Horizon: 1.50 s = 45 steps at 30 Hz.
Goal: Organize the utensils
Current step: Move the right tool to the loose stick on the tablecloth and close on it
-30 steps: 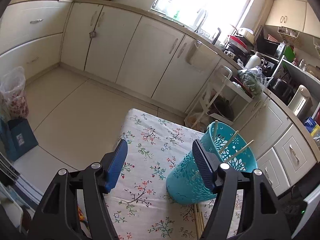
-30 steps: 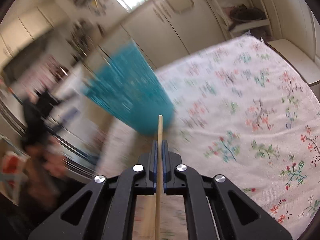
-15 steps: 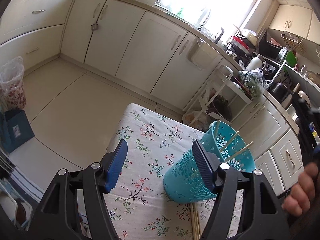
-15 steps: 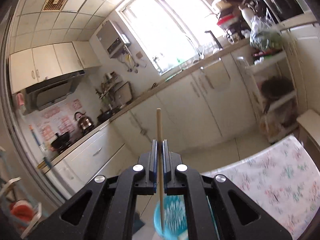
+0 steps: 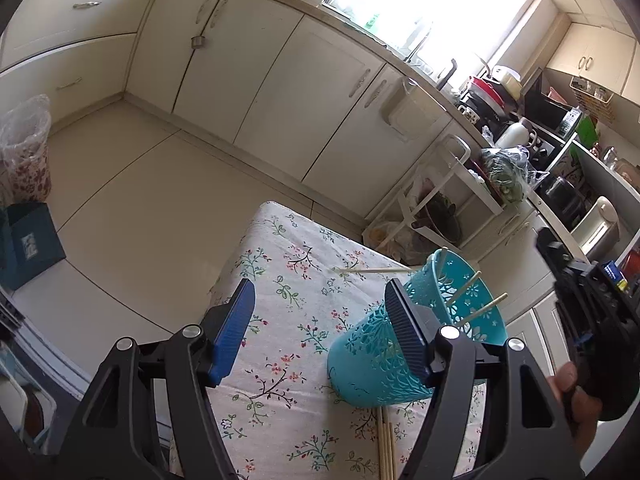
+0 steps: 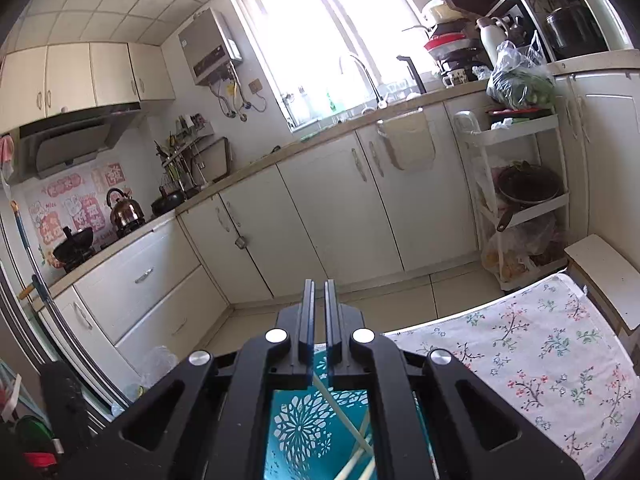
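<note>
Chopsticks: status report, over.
Left tool open, empty, near basket. Right tool barely parted, empty, above basket. Three chopsticks in basket; loose chopsticks on cloth. Nothing in the way.

The left hand-held gripper (image 5: 318,322) hides part of the teal basket (image 5: 372,376). Loose chopsticks (image 5: 386,452) on the worktop (image 5: 280,264) run off the near edge. In the right wrist view, gripper parts hide most of the basket (image 6: 316,424).

Teal basket (image 5: 376,364): perforated glossy plastic. Chopsticks (image 5: 478,314): pale wood. Tablecloth (image 5: 288,280): matt floral cloth.
</note>
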### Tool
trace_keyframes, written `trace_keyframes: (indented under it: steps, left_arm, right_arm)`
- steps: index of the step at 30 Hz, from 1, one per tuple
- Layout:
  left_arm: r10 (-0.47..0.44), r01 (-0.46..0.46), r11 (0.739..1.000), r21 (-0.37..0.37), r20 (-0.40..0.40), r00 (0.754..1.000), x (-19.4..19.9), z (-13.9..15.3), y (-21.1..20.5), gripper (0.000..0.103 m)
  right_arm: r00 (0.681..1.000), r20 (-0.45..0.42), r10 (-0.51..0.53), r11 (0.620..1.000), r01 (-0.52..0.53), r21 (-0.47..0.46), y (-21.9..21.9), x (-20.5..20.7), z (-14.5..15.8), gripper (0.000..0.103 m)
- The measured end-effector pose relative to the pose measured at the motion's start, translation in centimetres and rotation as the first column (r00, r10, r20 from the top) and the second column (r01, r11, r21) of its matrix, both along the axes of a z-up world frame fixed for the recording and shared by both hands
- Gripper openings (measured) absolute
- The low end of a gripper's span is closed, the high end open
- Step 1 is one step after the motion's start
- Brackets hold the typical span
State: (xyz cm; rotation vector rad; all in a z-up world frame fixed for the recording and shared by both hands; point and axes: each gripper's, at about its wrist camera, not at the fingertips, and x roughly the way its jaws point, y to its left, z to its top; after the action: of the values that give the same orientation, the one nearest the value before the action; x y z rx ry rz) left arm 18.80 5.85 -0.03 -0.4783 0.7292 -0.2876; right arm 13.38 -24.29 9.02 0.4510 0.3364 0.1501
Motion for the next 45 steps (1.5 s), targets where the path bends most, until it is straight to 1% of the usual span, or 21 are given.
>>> trace_keyframes:
  steps: [5,6,7,8,9,11,13,16,19,23,26,30,31,32,33,36,38,39,42,44,45]
  left_arm:
    - [0.005,-0.005,1.000,0.011,-0.005,1.000,0.0,-0.1,0.2,0.064]
    - [0.003,-0.003,1.000,0.021,-0.007,1.000,0.0,-0.2,0.1,0.064]
    - [0.000,0.001,0.999,0.038,-0.012,1.000,0.1,-0.2,0.0,0.064]
    - [-0.010,0.011,0.998,0.069,-0.022,1.000,0.4,-0.1,-0.2,0.064]
    - [-0.021,0.024,0.994,0.108,-0.035,0.999,1.0,-0.1,-0.4,0.064]
    - [-0.014,0.019,0.992,0.127,-0.041,0.999,1.5,0.2,0.0,0.064]
    - [0.018,-0.013,0.994,0.111,-0.036,0.999,1.4,0.3,1.1,0.068]
    - [0.036,-0.028,0.996,0.090,-0.079,0.996,1.7,-0.8,1.8,0.069]
    - [0.026,-0.015,0.995,0.096,-0.107,0.994,1.8,-1.8,1.3,0.069]
    - [-0.001,0.014,0.992,0.127,-0.105,0.994,1.8,-1.9,0.3,0.069]
    - [-0.009,0.027,0.991,0.134,-0.127,0.992,2.2,-2.4,-0.1,0.069]
    - [-0.020,0.041,0.990,0.135,-0.155,0.988,2.7,-3.1,-0.7,0.069]
    - [-0.023,0.045,0.989,0.138,-0.158,0.987,2.7,-3.2,-0.8,0.069]
    - [-0.028,0.051,0.989,0.141,-0.162,0.986,2.8,-3.3,-1.1,0.069]
    - [-0.032,0.056,0.988,0.144,-0.164,0.986,2.8,-3.3,-1.3,0.069]
    - [-0.045,0.071,0.987,0.147,-0.172,0.984,2.9,-3.5,-1.9,0.069]
    - [-0.054,0.080,0.987,0.142,-0.178,0.983,2.8,-3.7,-2.2,0.069]
    - [-0.056,0.082,0.987,0.140,-0.179,0.982,2.8,-3.7,-2.3,0.069]
    - [-0.062,0.089,0.985,0.145,-0.180,0.982,2.5,-3.7,-2.5,0.069]
    - [-0.064,0.091,0.985,0.144,-0.183,0.981,2.5,-3.8,-2.5,0.069]
    - [-0.062,0.090,0.985,0.145,-0.184,0.981,2.5,-3.8,-2.4,0.069]
  right_arm:
    - [0.999,0.034,0.002,1.000,-0.003,0.004,-1.4,-3.1,1.0,0.005]
    - [0.999,0.035,-0.002,1.000,0.002,0.003,-1.8,-3.7,1.0,0.007]
    - [0.999,0.031,-0.008,1.000,0.008,0.004,-2.2,-4.0,0.8,0.014]
    - [1.000,0.020,-0.019,1.000,0.019,0.005,-2.8,-4.5,0.6,0.020]
    - [0.999,-0.001,-0.039,0.999,0.039,0.010,-3.7,-4.9,0.1,0.031]
    - [0.997,-0.045,-0.069,0.998,0.069,0.009,-5.3,-5.4,-1.2,0.033]
    - [0.987,-0.146,-0.072,0.997,0.074,0.004,-7.0,-4.8,-3.7,0.033]
    - [0.954,-0.299,0.008,1.000,-0.003,0.017,-8.2,-2.3,-8.4,0.033]
    - [0.925,-0.374,0.072,0.991,-0.110,-0.082,-7.5,0.5,-12.3,0.033]
    - [0.889,-0.432,0.150,0.948,-0.254,-0.193,-7.1,4.0,-14.9,0.033]
    - [0.875,-0.445,0.191,0.923,-0.314,-0.221,-7.3,5.6,-15.5,0.033]
    - [0.822,-0.524,0.225,0.868,-0.414,-0.276,-6.5,7.4,-17.6,0.040]
    - [0.822,-0.526,0.217,0.857,-0.418,-0.301,-6.4,7.6,-17.8,0.041]
    - [0.819,-0.527,0.227,0.859,-0.423,-0.287,-6.6,7.6,-17.9,0.041]
    - [0.816,-0.528,0.235,0.865,-0.424,-0.270,-6.8,7.7,-17.9,0.038]
    - [0.817,-0.533,0.222,0.870,-0.413,-0.269,-7.3,7.1,-18.1,0.014]
    - [0.813,-0.531,0.239,0.869,-0.423,-0.257,-7.4,6.4,-18.0,0.014]
    - [0.818,-0.521,0.244,0.864,-0.427,-0.266,-7.6,6.1,-18.0,0.016]
    - [0.844,-0.483,0.233,0.853,-0.416,-0.316,-7.1,6.1,-17.5,0.042]
    - [0.853,-0.469,0.229,0.845,-0.413,-0.339,-6.6,6.6,-17.2,0.042]
    - [0.842,-0.486,0.234,0.838,-0.429,-0.339,-6.4,7.0,-17.5,0.042]
